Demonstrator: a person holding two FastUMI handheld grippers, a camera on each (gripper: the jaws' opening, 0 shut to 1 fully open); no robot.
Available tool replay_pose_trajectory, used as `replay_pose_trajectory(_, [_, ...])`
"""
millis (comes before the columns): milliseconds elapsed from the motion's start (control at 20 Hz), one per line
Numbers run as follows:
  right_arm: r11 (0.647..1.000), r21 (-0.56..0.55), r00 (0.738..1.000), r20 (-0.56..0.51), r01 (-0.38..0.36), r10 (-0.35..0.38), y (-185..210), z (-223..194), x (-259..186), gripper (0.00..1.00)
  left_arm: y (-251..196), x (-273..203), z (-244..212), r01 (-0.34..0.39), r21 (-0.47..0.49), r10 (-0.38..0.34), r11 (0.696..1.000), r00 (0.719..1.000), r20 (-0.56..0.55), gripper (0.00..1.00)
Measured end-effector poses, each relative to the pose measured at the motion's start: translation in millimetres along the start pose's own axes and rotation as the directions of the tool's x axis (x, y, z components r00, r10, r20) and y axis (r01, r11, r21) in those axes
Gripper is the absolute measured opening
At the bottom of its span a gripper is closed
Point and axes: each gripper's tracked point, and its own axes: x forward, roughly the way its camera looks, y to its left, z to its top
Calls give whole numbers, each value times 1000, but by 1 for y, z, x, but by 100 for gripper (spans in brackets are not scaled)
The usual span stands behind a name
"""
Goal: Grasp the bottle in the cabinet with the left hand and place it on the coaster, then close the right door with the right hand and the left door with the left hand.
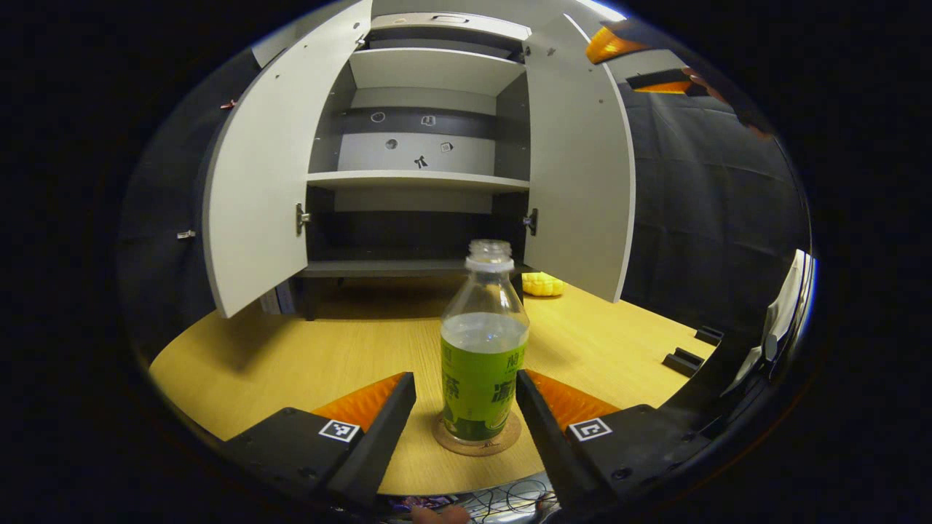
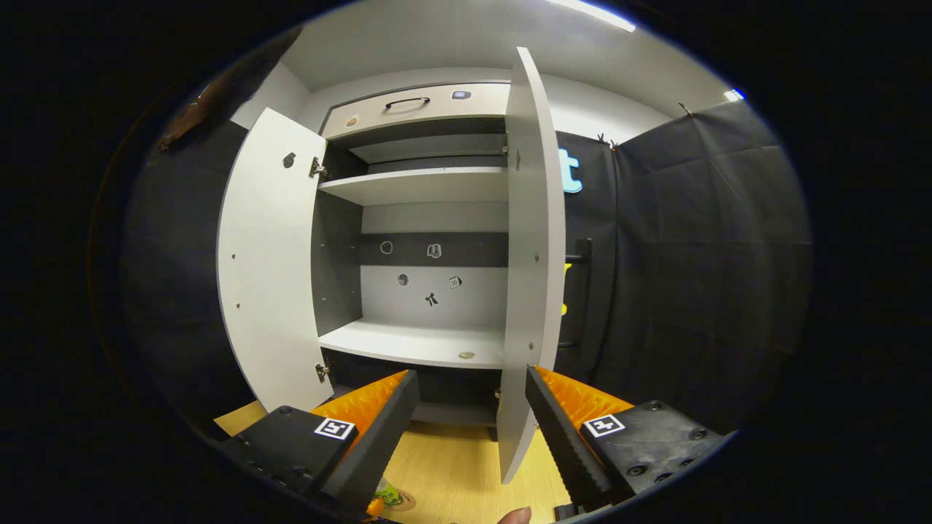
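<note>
A clear bottle (image 1: 484,349) with a green label and a white cap ring stands upright on a round coaster (image 1: 477,442) on the wooden table (image 1: 291,364). My left gripper (image 1: 464,378) is open, one finger on each side of the bottle's lower half, with a gap on the left side. The cabinet's left door (image 1: 255,189) and right door (image 1: 579,167) both stand wide open. In the right gripper view, my right gripper (image 2: 472,372) is open and holds nothing. The right door (image 2: 531,255) stands edge-on just ahead of its fingers. I cannot tell whether they touch.
The cabinet shelves (image 1: 419,178) are bare. A yellow corn cob (image 1: 542,284) lies on the table by the cabinet's right foot. Small black blocks (image 1: 684,360) sit near the table's right edge. The other gripper (image 1: 619,44) shows high at the right, beyond the right door.
</note>
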Motion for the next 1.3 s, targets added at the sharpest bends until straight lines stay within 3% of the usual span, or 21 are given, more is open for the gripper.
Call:
replay_pose_trajectory(300, [993, 9, 992, 28, 120, -120, -56, 10, -2, 98, 49, -43, 117, -74, -31, 77, 997, 989, 123, 88])
replay_pose_trajectory(450, [986, -3, 986, 8, 168, -168, -83, 9, 0, 94, 82, -56, 172, -118, -60, 126, 991, 980, 154, 93])
replay_pose_trajectory(500, [983, -12, 983, 6, 181, -181, -92, 11, 1, 98, 90, -60, 191, -127, -75, 138, 989, 977, 164, 94])
replay_pose_trajectory(800, [963, -16, 963, 15, 270, -270, -156, 25, 20, 98, 134, -80, 274, -281, -93, 295, 955, 935, 198, 95])
replay_pose_trajectory(1000, [964, 9, 964, -8, 264, -264, -178, 22, 51, 98, 150, -85, 303, -334, -114, 351, 936, 915, 200, 95])
replay_pose_trajectory(1300, [982, 29, 983, -11, 185, -184, -154, 22, 73, 98, 162, -89, 315, -368, -96, 380, 925, 904, 195, 95])
